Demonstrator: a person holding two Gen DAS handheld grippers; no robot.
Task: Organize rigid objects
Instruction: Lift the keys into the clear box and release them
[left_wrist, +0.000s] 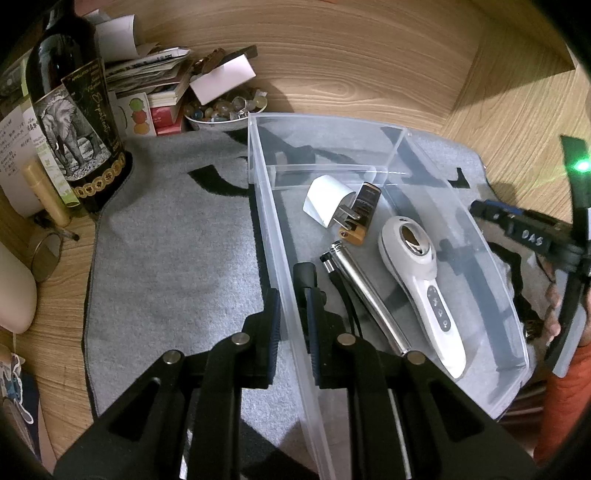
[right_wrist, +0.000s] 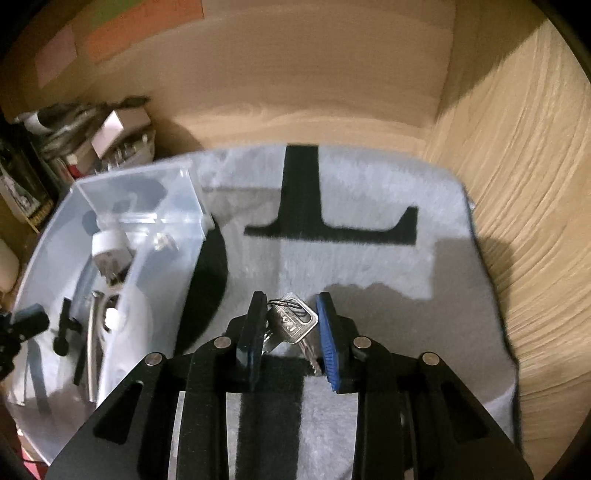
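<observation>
A clear plastic bin (left_wrist: 275, 236) lies on a grey mat (left_wrist: 173, 240). In it are a white plug adapter (left_wrist: 327, 199), a brown and gold lighter (left_wrist: 364, 214), a silver torch (left_wrist: 364, 295) and a white handheld device (left_wrist: 421, 280). My left gripper (left_wrist: 291, 314) is shut on the bin's near left wall. In the right wrist view, my right gripper (right_wrist: 290, 325) holds a set of silver keys (right_wrist: 295, 323) between its fingers just above the mat (right_wrist: 369, 258), to the right of the bin (right_wrist: 162, 266).
A dark wine bottle (left_wrist: 74, 122), stacked papers and cards (left_wrist: 147, 74), and a bowl of stones (left_wrist: 225, 109) stand at the mat's far left. A small round glass (left_wrist: 46, 254) lies left. Wooden walls enclose the back and right.
</observation>
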